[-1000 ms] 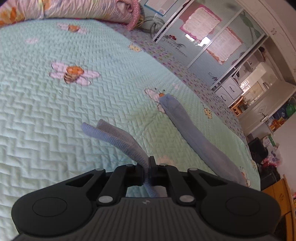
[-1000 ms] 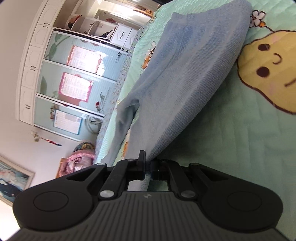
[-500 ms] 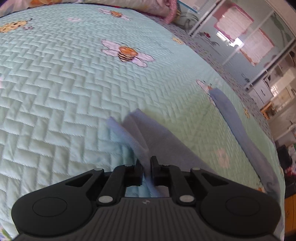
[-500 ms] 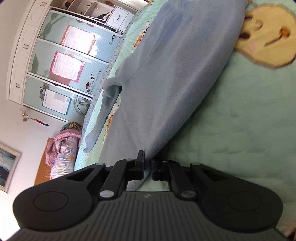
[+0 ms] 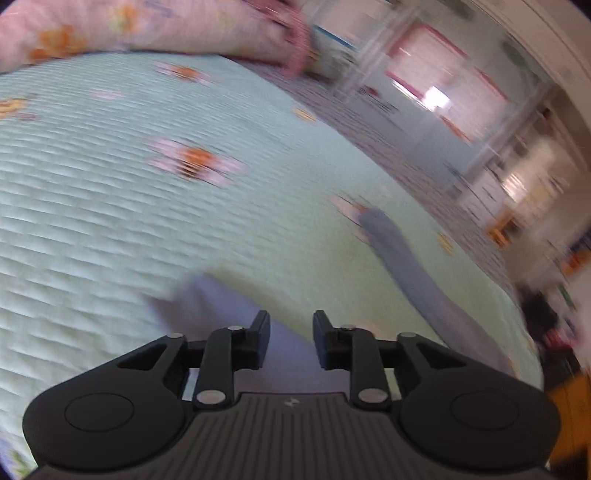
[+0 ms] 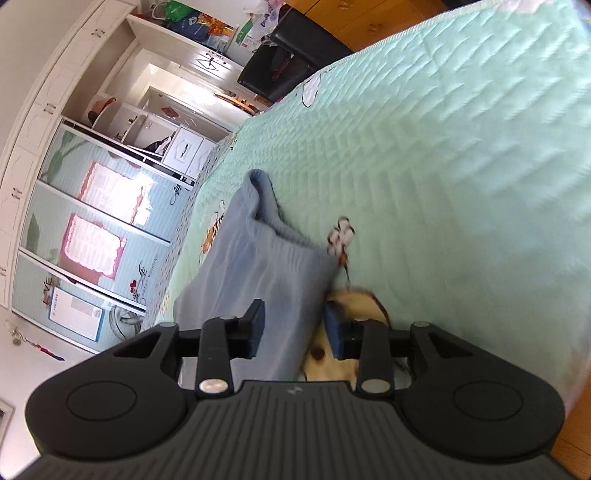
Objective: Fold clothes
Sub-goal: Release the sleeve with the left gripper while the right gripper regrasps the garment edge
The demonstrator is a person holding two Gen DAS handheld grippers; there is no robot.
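A home bedroom: a bed under a mint-green quilted bedspread (image 6: 461, 140) printed with cartoon bees, a rolled pink floral duvet (image 5: 140, 29) along its far edge, and a wardrobe with sliding doors (image 6: 92, 221) beyond its side.

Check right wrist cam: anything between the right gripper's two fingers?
Yes. In the right wrist view the blue garment runs through the open right gripper, with the quilt's yellow print beside it.

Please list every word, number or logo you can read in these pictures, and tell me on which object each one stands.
No text can be read.
Pink posters on the wardrobe doors: print too small.
Script lettering on the doors: illegible.
Notice sheet: too small.
Gripper body: a small emblem, no letters.
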